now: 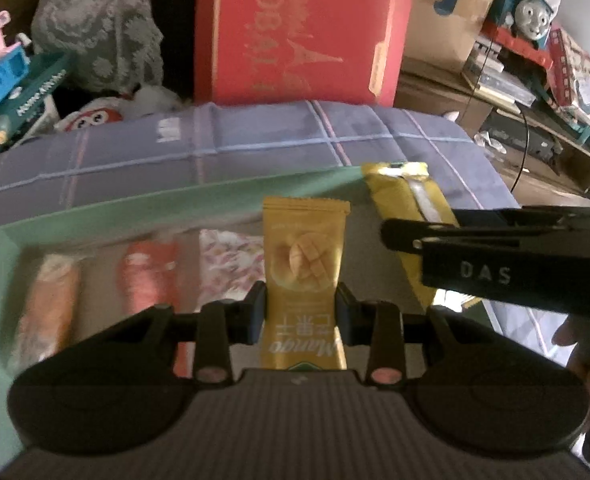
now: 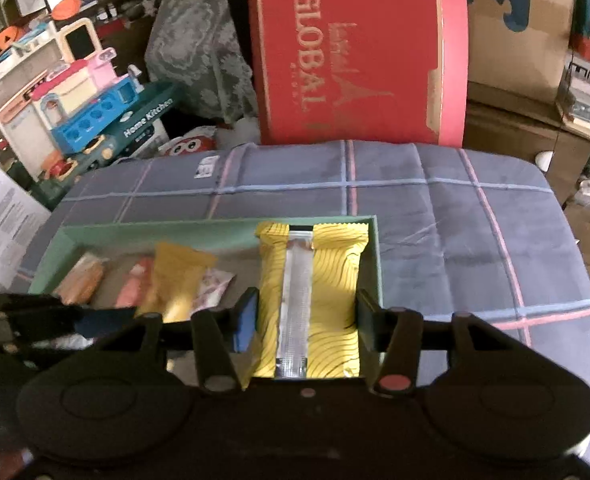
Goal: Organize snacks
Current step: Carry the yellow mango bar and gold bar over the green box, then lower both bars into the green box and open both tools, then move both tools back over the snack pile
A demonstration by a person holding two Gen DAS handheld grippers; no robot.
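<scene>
A mango packet is pinched in the left gripper; a yellow striped packet is clasped by the right gripper. Both are held over the green tray, beside packets already laid. Placing seems underway; lowering and release are called for next. Beyond, a checked cloth is seen.

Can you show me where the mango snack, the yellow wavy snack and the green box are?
Golden mango snack packet (image 1: pixel 305 264): left wrist view, on its printed mango picture.
Yellow wavy-striped snack packet (image 2: pixel 331 280): right wrist view, on its right yellow panel.
Shallow green cardboard box (image 2: pixel 155 227): right wrist view, on its far wall.
</scene>
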